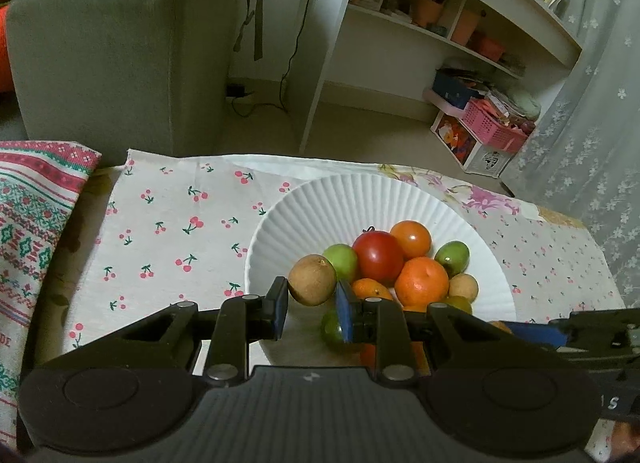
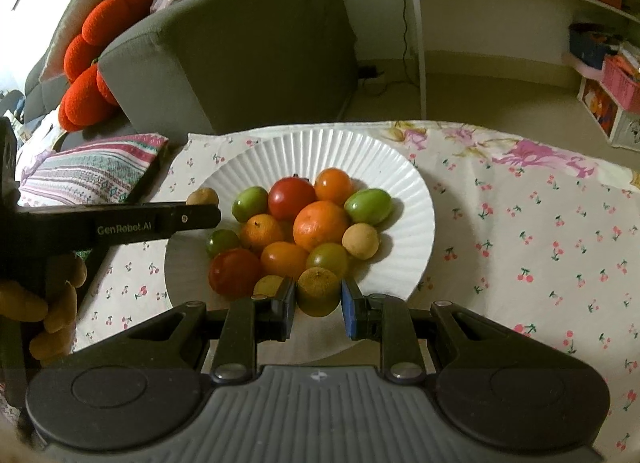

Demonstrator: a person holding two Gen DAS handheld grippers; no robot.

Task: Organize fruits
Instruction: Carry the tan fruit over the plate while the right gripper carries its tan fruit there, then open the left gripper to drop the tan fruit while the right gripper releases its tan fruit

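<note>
A: What has the left gripper (image 1: 311,305) got?

B: A round brown fruit (image 1: 312,280), pinched between its two pads in the lower middle of the left wrist view. The jaws stand only as far apart as the fruit is wide, and it hangs over the left inner edge of the white plate (image 1: 320,199)

A: And the right gripper (image 2: 319,305)?

B: Closed on a yellow-green fruit (image 2: 318,291) with a small stem mark on top, low in the middle of its own view, over the near part of the same plate. The blue pad (image 2: 349,313) presses its right side, the dark one its left

A: Where are the other fruits?

B: Heaped in the hollow of the plate, touching one another. In the right wrist view a big orange (image 2: 321,225) sits at the centre, a red tomato (image 2: 291,198) just above and left of it, a green fruit (image 2: 368,205) to its upper right, a pale brown one (image 2: 361,240) to its right, and a second red tomato (image 2: 235,272) at the lower left of the heap

A: What does the plate rest on?

B: A white cloth (image 2: 540,247) printed with cherries. A striped cushion (image 2: 92,169) lies at centre left and a grey sofa (image 2: 240,63) fills the upper left

A: Does either view show the other gripper?

B: Yes, the left one crosses the left edge of the right wrist view, the brown fruit at its tip, with a gloved hand (image 2: 52,303) under it at lower left
</note>
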